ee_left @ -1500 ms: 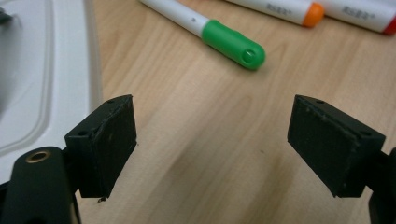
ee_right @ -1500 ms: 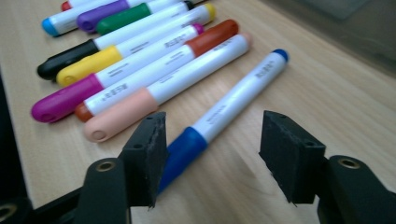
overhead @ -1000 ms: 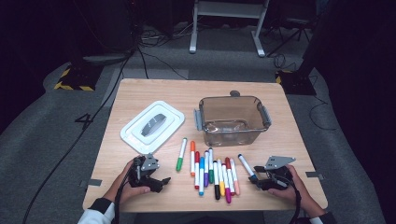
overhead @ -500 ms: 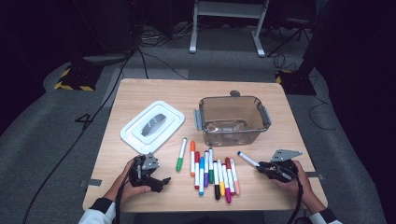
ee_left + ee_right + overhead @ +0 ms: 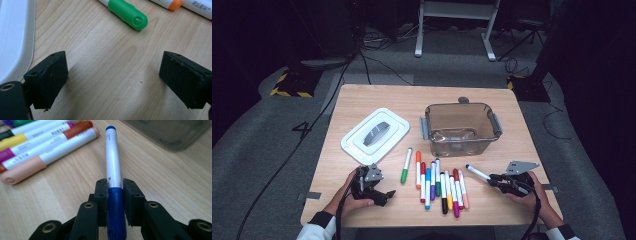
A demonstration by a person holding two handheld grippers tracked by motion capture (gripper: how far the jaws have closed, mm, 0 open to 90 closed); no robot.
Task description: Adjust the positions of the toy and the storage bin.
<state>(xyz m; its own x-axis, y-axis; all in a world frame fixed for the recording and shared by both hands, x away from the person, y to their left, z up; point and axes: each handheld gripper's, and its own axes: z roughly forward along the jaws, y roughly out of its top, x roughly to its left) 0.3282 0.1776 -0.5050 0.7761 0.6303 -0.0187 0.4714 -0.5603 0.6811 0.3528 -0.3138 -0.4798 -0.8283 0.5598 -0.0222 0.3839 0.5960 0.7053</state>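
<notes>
Clear container (image 5: 463, 129) upper right of centre in the high view, empty. Left gripper (image 5: 112, 82) released over bare wood. Right gripper (image 5: 115, 192) clenched on blue marker (image 5: 113, 165) at lower right, near the cap end only: likely pivoting or slipping during transfer.

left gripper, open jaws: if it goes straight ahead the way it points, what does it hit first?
Likely the green marker: its capped end lies just ahead of the open left gripper, with bare wood between. The white lid sits off to one side. Depth is hard to judge.
</notes>
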